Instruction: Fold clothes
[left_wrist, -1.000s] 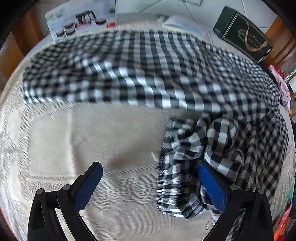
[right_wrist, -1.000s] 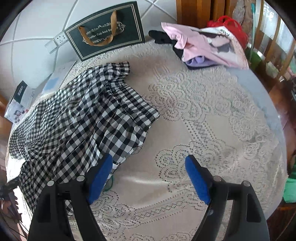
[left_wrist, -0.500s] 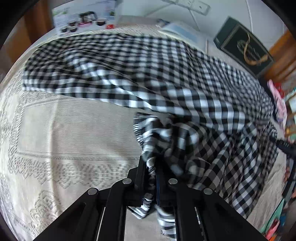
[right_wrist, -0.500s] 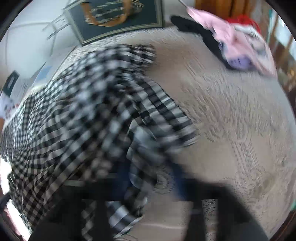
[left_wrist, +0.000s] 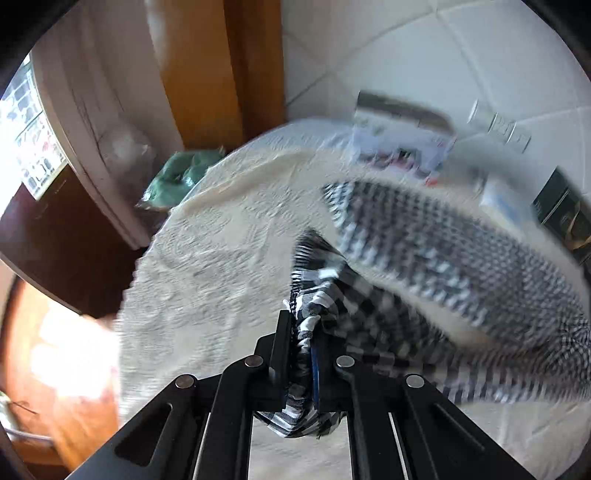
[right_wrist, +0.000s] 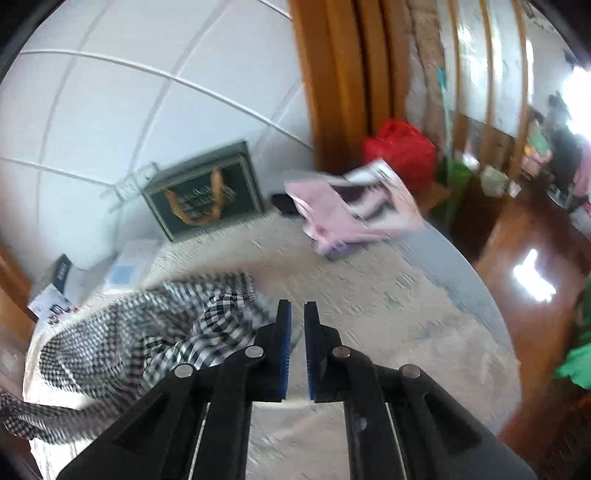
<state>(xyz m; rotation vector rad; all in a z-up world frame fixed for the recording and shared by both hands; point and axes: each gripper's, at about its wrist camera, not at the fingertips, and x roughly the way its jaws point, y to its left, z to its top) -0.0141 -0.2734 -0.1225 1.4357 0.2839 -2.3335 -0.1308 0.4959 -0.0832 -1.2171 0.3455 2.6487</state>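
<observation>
A black-and-white checked garment lies across a round table with a cream lace cloth. My left gripper is shut on a bunched edge of it and holds that edge above the table. In the right wrist view the garment lies to the left of my right gripper. Its jaws are nearly together with a narrow gap, and no cloth shows between them. The garment hangs beside its left finger. Both views are motion-blurred.
A dark green gift bag and boxes stand at the table's back by the tiled wall. A pink clothes pile lies at the far right edge. A green bag sits off the table's left side.
Both grippers closed from wide open. My left gripper took hold of the garment's edge and lifted it. Both cameras have tilted up and moved fast.
</observation>
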